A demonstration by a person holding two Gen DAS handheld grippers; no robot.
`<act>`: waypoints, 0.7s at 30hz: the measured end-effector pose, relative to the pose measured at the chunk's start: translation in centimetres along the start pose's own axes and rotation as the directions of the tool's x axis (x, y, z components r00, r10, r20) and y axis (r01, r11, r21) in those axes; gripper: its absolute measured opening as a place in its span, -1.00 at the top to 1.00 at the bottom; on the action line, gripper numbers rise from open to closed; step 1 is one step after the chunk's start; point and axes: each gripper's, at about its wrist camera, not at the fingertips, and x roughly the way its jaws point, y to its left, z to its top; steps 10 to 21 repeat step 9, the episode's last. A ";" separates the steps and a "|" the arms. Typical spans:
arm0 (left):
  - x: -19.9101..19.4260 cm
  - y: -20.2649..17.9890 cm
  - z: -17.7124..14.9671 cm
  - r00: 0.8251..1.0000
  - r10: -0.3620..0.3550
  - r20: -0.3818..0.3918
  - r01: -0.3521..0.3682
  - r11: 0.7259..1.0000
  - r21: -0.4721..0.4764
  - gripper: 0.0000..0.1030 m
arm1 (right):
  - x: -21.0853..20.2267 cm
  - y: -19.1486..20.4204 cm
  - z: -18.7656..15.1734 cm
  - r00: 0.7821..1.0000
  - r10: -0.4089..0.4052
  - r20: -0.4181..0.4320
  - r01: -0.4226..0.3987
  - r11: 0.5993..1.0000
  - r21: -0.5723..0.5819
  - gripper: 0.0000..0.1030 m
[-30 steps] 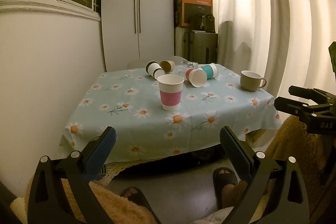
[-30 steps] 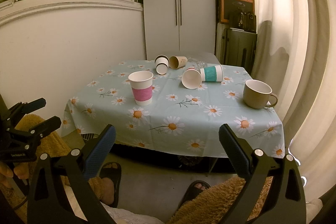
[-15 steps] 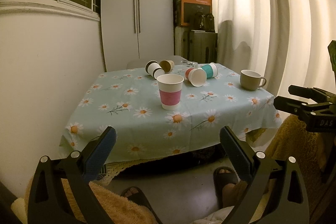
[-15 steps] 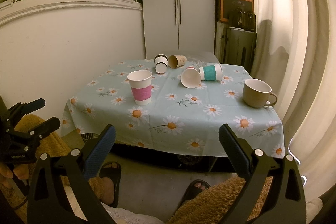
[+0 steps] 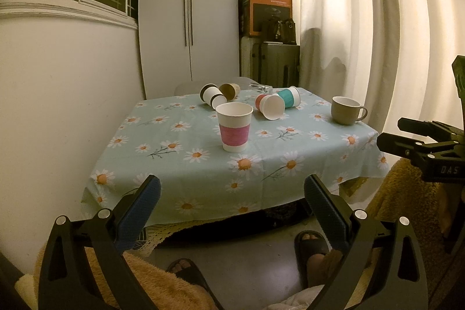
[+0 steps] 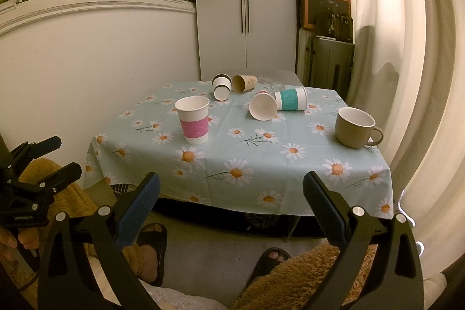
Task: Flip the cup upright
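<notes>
A pink-banded paper cup (image 5: 234, 127) (image 6: 193, 119) stands upright on the daisy tablecloth (image 5: 203, 164) (image 6: 261, 159). Behind it several paper cups lie on their sides: a red-banded one (image 5: 270, 106) (image 6: 263, 106), a teal-banded one (image 5: 289, 96) (image 6: 291, 98), a brown one (image 5: 229, 90) (image 6: 243, 83) and two dark-banded ones (image 5: 212, 96) (image 6: 221, 86). My left gripper (image 5: 232, 195) and my right gripper (image 6: 231, 193) are both open and empty, held short of the table's near edge.
A beige mug (image 5: 345, 110) (image 6: 356, 127) stands upright at the table's right side. A wall is to the left, a white wardrobe (image 5: 189, 19) and stacked boxes (image 5: 268, 10) behind, curtains to the right. My legs and feet are below the table edge.
</notes>
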 end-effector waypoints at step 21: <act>0.1 0.0 -0.1 1.000 -0.001 0.002 0.001 1.000 0.004 -0.87 | 0.0 0.0 0.0 1.000 0.001 -0.001 -0.001 1.000 -0.001 -0.89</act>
